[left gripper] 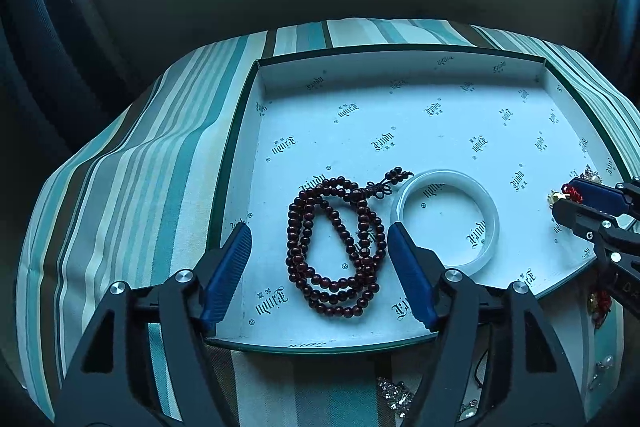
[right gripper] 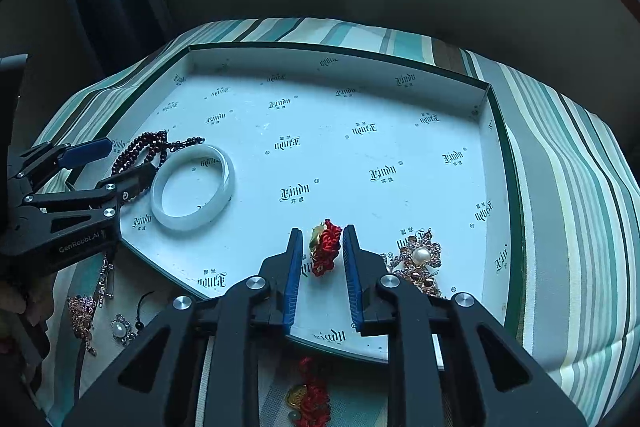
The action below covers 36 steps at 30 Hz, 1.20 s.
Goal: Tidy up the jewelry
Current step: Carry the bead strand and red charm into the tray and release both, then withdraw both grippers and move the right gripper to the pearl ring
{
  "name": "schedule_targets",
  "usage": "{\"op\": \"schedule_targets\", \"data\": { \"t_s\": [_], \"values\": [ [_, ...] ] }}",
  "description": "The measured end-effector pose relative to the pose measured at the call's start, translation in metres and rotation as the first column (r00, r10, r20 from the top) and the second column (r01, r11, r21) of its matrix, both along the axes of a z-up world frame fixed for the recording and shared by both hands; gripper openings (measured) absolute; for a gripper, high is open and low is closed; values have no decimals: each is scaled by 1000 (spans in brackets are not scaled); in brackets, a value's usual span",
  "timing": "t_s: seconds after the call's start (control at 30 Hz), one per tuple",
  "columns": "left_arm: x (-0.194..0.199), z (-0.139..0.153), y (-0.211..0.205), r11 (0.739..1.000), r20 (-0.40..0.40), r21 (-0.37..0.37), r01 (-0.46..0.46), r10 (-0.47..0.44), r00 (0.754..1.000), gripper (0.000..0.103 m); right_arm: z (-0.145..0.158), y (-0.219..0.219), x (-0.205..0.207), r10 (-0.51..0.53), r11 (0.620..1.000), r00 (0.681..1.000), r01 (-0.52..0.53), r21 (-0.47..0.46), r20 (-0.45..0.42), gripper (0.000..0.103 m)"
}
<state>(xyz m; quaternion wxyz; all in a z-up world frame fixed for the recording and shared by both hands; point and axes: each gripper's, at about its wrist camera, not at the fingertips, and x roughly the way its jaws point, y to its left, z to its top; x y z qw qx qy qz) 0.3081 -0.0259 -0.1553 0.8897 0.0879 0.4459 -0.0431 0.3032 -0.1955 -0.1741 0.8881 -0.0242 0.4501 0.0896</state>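
A white printed tray (left gripper: 400, 131) (right gripper: 320, 155) with a dark green rim lies on a striped cloth. A dark red bead necklace (left gripper: 332, 291) (right gripper: 136, 147) is coiled on its floor, beside a pale jade bangle (left gripper: 494, 223) (right gripper: 188, 223). My left gripper (left gripper: 319, 229) (right gripper: 128, 157) is open, its blue pads either side of the beads without touching them. My right gripper (right gripper: 323, 231) (left gripper: 580, 199) is open around a red knotted charm with a gold piece (right gripper: 326, 247) (left gripper: 570, 191); a small gap shows at each pad. A pearl brooch (right gripper: 420, 259) lies just right of it in the tray.
The striped cloth (right gripper: 560, 227) drapes over the table edges. On it, in front of the tray, lie loose pieces: a pink stone brooch (right gripper: 82, 311), a pearl flower (right gripper: 120, 329) and another red knot with a gold coin (right gripper: 310, 399). A dark wall stands behind.
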Motion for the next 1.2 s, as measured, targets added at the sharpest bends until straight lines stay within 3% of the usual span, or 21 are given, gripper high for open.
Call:
{"op": "schedule_targets", "data": {
  "t_s": [0.03, 0.4, 0.73, 1.0, 1.2],
  "values": [
    [0, 0, 0, 1000, 0, 0, 0, 0, 1000, 70, 1, 0, -1, -3, 1000, 1000, 3, 2, 7, 47],
    [-4, 9, -2, 1000, 41, 24, -11, 10, 999, 82, 16, -6, -6, -13, 1000, 999, 13, 7, 38, 47],
    [-10, 29, -5, 1000, 97, 23, -4, 2, 995, 83, 35, -11, -27, -22, 1000, 997, 23, -9, 74, 47],
    [-45, 54, -5, 999, 132, 18, 31, -33, 991, 83, 43, -13, -65, -20, 1000, 998, 21, -21, 53, 47],
    [-81, 51, 0, 999, 90, 16, 42, -43, 995, 83, 29, -11, -102, -16, 1000, 1000, 16, -21, -15, 47]
  ]
}}
